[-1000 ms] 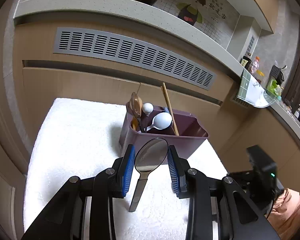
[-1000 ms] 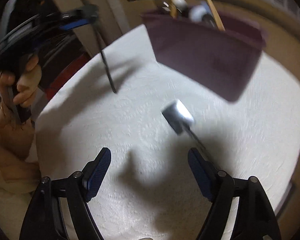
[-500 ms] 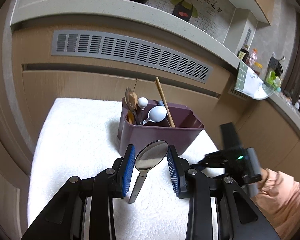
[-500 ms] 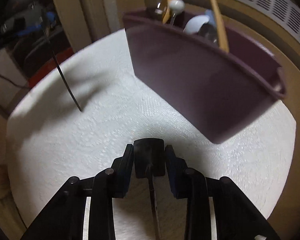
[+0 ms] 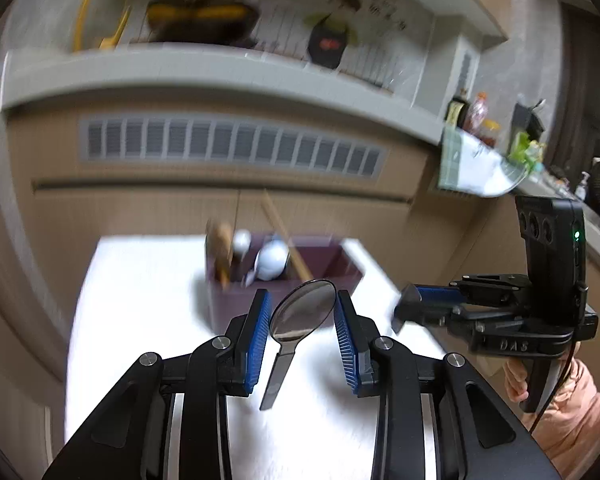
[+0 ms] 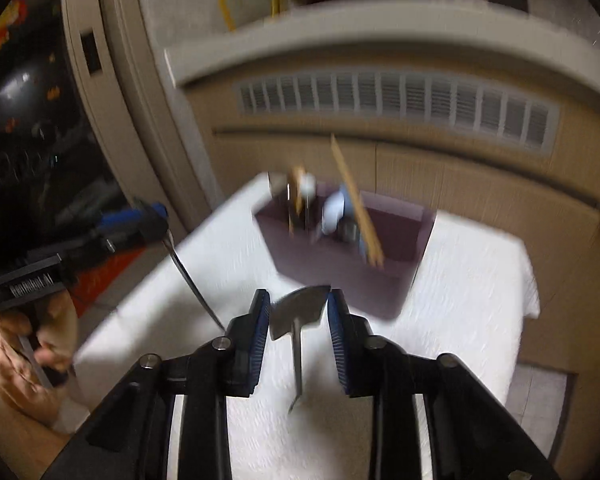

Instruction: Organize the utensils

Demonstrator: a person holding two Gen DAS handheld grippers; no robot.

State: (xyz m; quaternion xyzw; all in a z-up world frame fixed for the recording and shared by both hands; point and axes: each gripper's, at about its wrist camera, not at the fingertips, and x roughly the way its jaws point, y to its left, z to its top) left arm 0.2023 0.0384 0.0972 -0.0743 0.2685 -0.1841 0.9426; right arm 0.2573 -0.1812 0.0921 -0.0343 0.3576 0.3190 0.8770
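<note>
Spoons in both claws right now. Left claw has its blue pads clamped on the bowl of a shiny metal spoon, with the handle hanging down over the white towel covering the worktop. Right claw is pinched on a smaller squarish metal scoop, thin handle dangling the same way.

Purple utensil caddy sits toward the far edge of the towel, up by the cabinet front with the vent grille. It's already got a wooden spoon, a white ladle and a chopstick leaning out of it, all a bit motion-blurred. Both claws hang above the towel on the near side of the caddy, left one over by the left edge, right one nearer the right corner.
</note>
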